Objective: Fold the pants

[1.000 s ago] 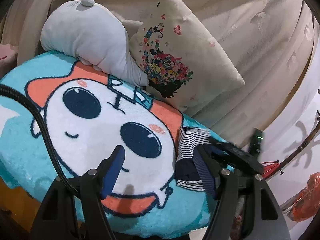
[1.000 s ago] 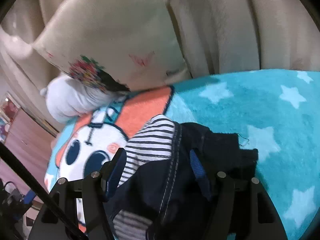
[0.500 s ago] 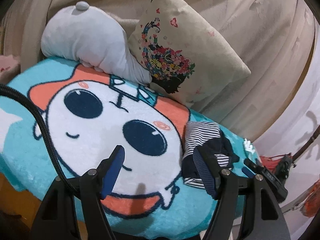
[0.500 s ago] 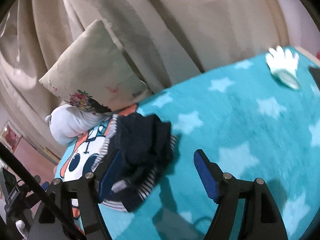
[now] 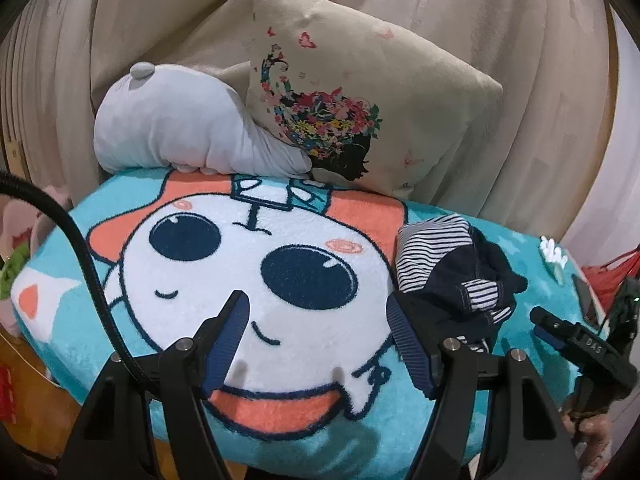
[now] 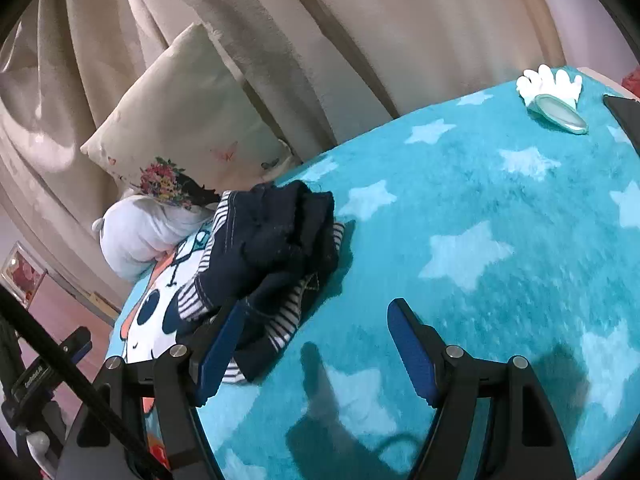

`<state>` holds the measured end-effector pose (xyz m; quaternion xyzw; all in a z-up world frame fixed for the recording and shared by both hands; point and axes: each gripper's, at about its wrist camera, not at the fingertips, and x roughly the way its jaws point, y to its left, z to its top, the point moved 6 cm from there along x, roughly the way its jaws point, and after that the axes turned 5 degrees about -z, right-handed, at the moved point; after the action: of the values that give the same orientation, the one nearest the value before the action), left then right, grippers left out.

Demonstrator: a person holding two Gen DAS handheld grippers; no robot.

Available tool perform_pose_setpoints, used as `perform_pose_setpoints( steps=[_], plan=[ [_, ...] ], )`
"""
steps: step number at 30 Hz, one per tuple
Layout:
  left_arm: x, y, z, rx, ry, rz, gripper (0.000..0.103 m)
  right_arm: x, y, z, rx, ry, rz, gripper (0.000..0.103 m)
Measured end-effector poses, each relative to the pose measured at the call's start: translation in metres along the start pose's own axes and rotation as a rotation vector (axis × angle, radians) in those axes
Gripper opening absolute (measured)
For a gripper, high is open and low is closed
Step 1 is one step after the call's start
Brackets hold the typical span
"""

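Fingers (image 6: pixel 412 354) apart; pants (image 6: pixel 272 248) btwn cushion (image 6: pixel 180 128) & glove (image 6: pixel 548 80).

- The big stretch of teal star-print fleece blanket (image 6: pixel 500 264) right of the clothes is wide open, nothing but stars until the far corner.
- That far corner is taken up by a white glove (image 6: pixel 550 80) lying on a flat teal-rimmed oval thing (image 6: pixel 558 114), with a dark flat object (image 6: pixel 624 114) just beside them at the edge.
- The crumpled navy and striped pants (image 5: pixel 456 272) sit in a heap in the middle, so no low pass there.
- The white cartoon-face part of the blanket is bare too.
- At the back, a beige floral cushion (image 5: pixel 360 100) and a pale grey plush toy (image 5: pixel 188 124) lean against beige curtains (image 5: pixel 520 20), blocking that side.
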<state>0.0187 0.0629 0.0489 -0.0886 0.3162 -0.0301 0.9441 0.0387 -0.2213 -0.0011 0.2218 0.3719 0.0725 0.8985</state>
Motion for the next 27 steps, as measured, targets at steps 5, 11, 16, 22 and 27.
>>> perform_pose_setpoints(
  steps=[5, 11, 16, 22, 27],
  plan=[
    [0.005, -0.016, -0.006, 0.072, 0.01, 0.044, 0.07, 0.0, 0.0, -0.006, -0.016, 0.007, -0.009, 0.078],
    [0.016, -0.028, -0.014, 0.103, 0.053, 0.045, 0.07, -0.002, 0.001, -0.011, -0.033, 0.006, -0.018, 0.078],
    [0.021, -0.031, -0.017, 0.111, 0.069, 0.046, 0.07, 0.0, 0.003, -0.015, -0.064, 0.012, -0.03, 0.078],
    [0.026, -0.028, -0.019, 0.108, 0.084, 0.044, 0.07, 0.004, 0.003, -0.016, -0.069, 0.023, -0.036, 0.078],
    [0.031, -0.023, -0.021, 0.098, 0.1, 0.034, 0.07, 0.006, 0.004, -0.016, -0.079, 0.027, -0.045, 0.079]
  ],
)
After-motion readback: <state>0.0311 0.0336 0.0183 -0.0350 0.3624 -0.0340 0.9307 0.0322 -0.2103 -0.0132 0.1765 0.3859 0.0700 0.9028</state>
